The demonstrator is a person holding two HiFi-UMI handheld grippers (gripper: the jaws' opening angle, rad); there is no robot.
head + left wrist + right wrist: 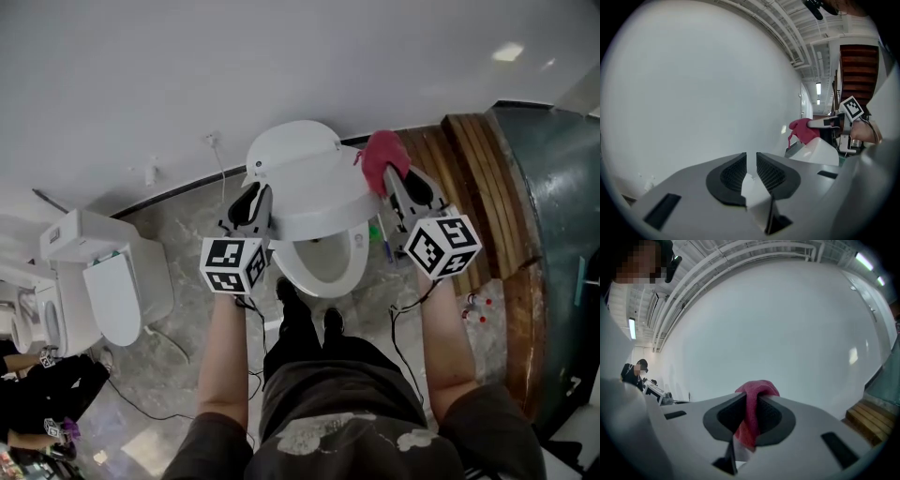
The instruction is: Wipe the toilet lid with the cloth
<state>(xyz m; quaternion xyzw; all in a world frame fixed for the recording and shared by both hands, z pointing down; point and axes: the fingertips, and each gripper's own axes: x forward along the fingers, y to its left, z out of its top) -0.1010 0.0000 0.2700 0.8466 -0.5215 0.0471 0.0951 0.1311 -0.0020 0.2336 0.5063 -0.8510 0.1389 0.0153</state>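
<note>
Against white wall (764, 324), right fingers (724, 416) pinch pink cloth (757, 390); left fingers (733, 176) narrow, empty.

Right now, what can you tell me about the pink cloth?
The cloth is deep pink, looks like soft fabric, and is bunched into a small wad. The right hand-held gripper pinches it between both jaws, with a puff poking past the tips and a tail hanging below. It is held up beside the toilet lid; whether they touch is unclear.
</note>
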